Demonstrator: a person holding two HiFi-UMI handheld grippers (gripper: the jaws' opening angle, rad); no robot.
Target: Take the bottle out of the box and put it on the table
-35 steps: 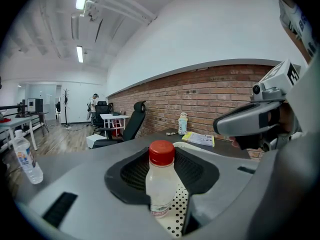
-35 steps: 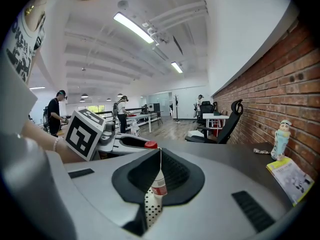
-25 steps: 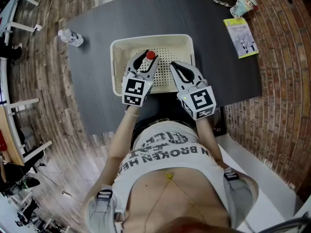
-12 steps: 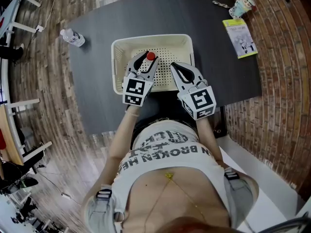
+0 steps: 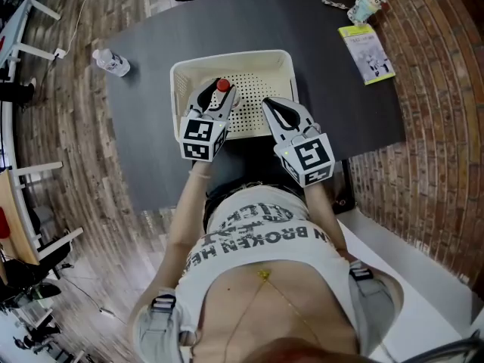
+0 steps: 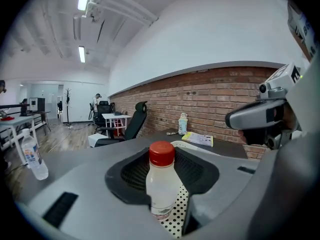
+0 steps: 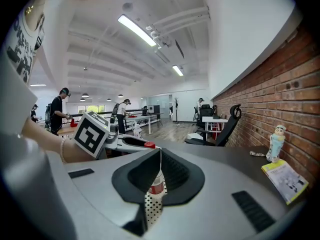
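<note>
Milky-white plastic bottle with a red cap (image 6: 161,184): upright, inside the cream perforated plastic box (image 5: 249,56), in the box's near-left part. Dotted box floor shows around its base. Whether the base rests on that floor cannot be told.

Left hand-held gripper (image 5: 216,93): reaches in over the box's near rim, held roughly level. Jaws clamped on the bottle body, one on each side, with the red cap standing clear above them. A thin wedge of box floor shows between the bottle and the right-side jaw, low down.

Right hand-held gripper (image 7: 160,154): just beside the left one, at the box's near-right rim. Jaws together, tips meeting in a thin line, nothing held. The bottle and the dotted floor show through the slit below the tips.

Box sits on a dark grey worktop (image 5: 151,142). Left of the box, near the worktop edge and well apart from it: a clear plastic water bottle (image 5: 110,61), upright. Far right of the box: a yellow-green printed booklet (image 5: 366,53), lying flat. Just beyond the booklet stands a small pale cartoon figure (image 5: 364,7). A red brick wall (image 6: 210,91) runs behind that side of the box.
</note>
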